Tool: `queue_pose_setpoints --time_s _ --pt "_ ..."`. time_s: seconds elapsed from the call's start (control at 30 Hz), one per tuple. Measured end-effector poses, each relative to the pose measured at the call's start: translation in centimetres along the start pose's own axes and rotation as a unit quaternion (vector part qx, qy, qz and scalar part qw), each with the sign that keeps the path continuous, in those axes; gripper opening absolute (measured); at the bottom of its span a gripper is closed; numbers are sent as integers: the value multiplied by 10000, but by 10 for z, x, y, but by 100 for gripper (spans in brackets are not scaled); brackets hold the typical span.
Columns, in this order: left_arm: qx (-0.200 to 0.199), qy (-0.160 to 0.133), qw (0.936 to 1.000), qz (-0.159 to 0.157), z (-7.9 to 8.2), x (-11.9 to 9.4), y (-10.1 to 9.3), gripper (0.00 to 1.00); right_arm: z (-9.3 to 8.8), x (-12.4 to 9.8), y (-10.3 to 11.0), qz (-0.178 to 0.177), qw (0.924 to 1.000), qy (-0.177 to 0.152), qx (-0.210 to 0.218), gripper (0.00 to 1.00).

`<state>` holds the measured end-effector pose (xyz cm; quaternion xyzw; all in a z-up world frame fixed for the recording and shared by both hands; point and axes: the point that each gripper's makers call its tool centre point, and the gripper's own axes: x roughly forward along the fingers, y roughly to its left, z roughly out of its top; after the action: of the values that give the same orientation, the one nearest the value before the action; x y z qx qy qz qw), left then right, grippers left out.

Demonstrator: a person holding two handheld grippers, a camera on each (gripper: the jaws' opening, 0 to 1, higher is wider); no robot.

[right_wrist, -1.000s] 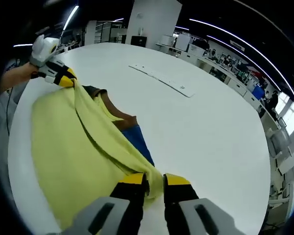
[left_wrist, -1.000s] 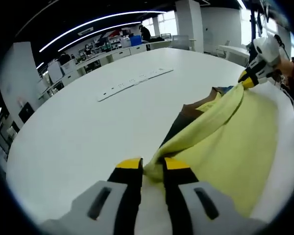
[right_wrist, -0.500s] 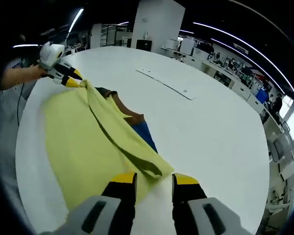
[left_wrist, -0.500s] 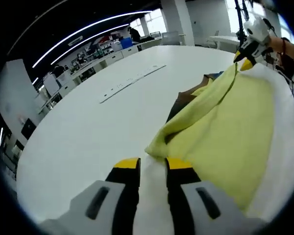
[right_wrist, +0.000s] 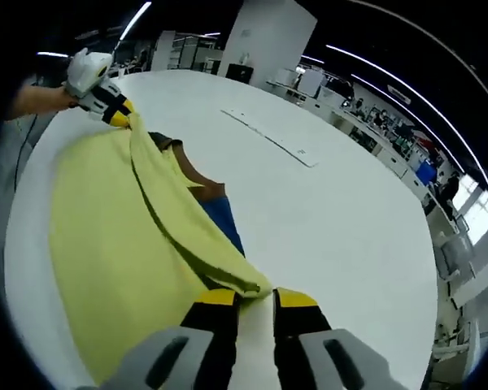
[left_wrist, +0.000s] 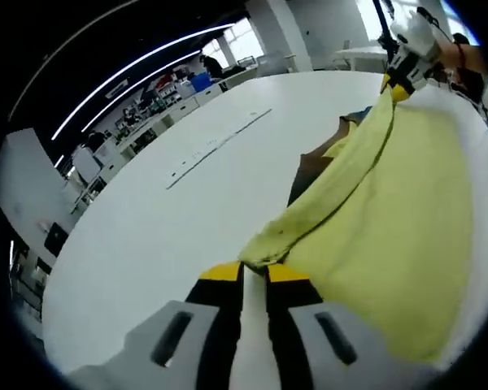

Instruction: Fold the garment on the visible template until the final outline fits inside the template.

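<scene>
A pale yellow garment (left_wrist: 390, 211) lies on the white round table (left_wrist: 146, 227), its long folded edge raised between my two grippers. My left gripper (left_wrist: 254, 274) is shut on one end of that edge. At the far end, my right gripper (left_wrist: 403, 69) pinches the same edge. In the right gripper view the right gripper (right_wrist: 255, 297) is shut on the yellow garment (right_wrist: 122, 236), and the left gripper (right_wrist: 106, 97) holds the far end. Brown cloth (right_wrist: 191, 175) and blue cloth (right_wrist: 222, 219) show from under the fold.
A long white strip (left_wrist: 220, 142) lies flat on the table beyond the garment, also seen as the strip (right_wrist: 268, 138) in the right gripper view. Desks, shelves and pillars stand beyond the table. A person's hand and sleeve hold each far gripper.
Half a second ago both pairs of jaws stood wider apart, just off the folded edge. They have now closed on it again, and the edge is stretched between them.
</scene>
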<state>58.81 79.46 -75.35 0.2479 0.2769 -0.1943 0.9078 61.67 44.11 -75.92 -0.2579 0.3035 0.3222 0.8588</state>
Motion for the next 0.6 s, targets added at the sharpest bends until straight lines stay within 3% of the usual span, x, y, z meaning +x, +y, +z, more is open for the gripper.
queue_pose_setpoints --time_s 0.17,0.3,0.43,0.6 --pt "-701 -108 9973 191 3 6 10 7 5 8 -10 -205 9976 -144 646 10" --pt "-1117 -100 9934 253 1 10 12 8 4 13 -16 -262 9895 -230 1401 9" --pt "-1932 -97 9811 101 -3 16 9 7 5 16 -14 -89 9766 -366 2117 0" --pt "-2389 -178 9709 23 -7 20 11 8 -2 20 -17 -26 9658 -265 2579 4"
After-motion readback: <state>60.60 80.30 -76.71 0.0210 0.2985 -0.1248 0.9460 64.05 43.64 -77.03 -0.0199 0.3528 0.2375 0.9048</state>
